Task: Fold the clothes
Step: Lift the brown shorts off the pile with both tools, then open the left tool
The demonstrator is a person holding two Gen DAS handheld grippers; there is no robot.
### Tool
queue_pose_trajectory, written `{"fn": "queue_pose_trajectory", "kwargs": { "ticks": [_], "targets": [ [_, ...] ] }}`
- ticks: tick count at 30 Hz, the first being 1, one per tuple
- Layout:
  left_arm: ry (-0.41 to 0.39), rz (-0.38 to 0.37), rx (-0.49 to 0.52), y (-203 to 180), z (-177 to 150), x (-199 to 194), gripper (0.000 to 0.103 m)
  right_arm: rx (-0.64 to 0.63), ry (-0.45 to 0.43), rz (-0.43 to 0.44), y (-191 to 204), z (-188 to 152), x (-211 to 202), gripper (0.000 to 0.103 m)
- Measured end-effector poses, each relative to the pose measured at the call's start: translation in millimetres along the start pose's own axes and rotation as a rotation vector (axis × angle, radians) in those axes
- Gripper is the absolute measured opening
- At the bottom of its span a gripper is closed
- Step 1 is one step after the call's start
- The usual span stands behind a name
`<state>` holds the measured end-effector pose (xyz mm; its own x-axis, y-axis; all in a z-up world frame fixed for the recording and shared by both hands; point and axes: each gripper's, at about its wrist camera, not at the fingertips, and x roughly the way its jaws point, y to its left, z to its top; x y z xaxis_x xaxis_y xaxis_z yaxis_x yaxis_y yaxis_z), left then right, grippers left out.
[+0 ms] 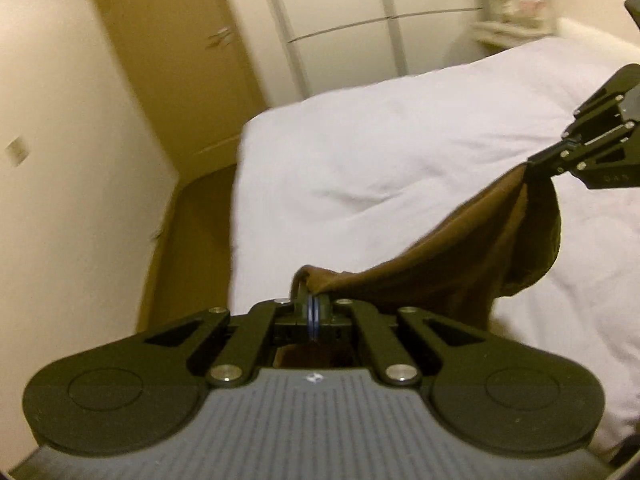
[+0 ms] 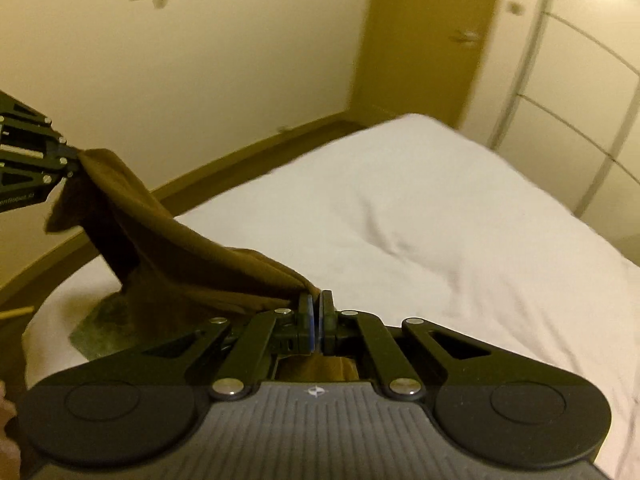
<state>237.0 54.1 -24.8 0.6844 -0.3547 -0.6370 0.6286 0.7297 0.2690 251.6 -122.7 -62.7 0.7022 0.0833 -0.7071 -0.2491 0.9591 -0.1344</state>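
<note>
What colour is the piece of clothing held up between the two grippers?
Plain brown garment, no pattern; the right wrist view shows it best.

text: none legible | tool [image 2: 36, 196] side print: too blurred to read

My left gripper [image 1: 314, 312] and right gripper [image 2: 316, 312]: black linkage arms, silver screws, blue finger pads, ribbed grey housing bearing a small white emblem

My left claw's body hides the lower brown cloth [image 1: 432, 264]; the items on the far shelf [image 1: 516, 4] blur past telling
</note>
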Motion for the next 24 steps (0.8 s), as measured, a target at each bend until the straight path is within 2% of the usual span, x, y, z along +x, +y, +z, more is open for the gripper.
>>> {"fn": "queue_pose_trajectory", "kwargs": {
  "ticks": [3, 10, 15, 18, 20, 24],
  "targets": [
    [-0.035, -0.125, 0.066, -39, 11, -3, 0.0, 0.066, 0.02, -0.101, -27, -30, -37, 0.0],
    [-0.096, -0.48, 0.216, -163, 34, -6, 0.0, 0.26, 0.101, -0.38, -94, -122, -146, 0.0],
    [-0.136, -0.655, 0.295, -243, 60, -21, 0.0, 0.321, 0.111, -0.51, -143, -177, -208, 0.0],
    [-0.133, -0.734, 0.315, -282, 69, -33, 0.0, 0.318, 0.084, -0.534, -175, -200, -233, 0.0],
    [-0.1, -0.759, 0.299, -309, 69, -35, 0.0, 0.309, 0.059, -0.51, -200, -210, -239, 0.0],
    [0.039, -0.682, 0.204, -359, 50, -29, 0.0, 0.286, 0.028, -0.425, -247, -236, -229, 0.001]
  ]
}}
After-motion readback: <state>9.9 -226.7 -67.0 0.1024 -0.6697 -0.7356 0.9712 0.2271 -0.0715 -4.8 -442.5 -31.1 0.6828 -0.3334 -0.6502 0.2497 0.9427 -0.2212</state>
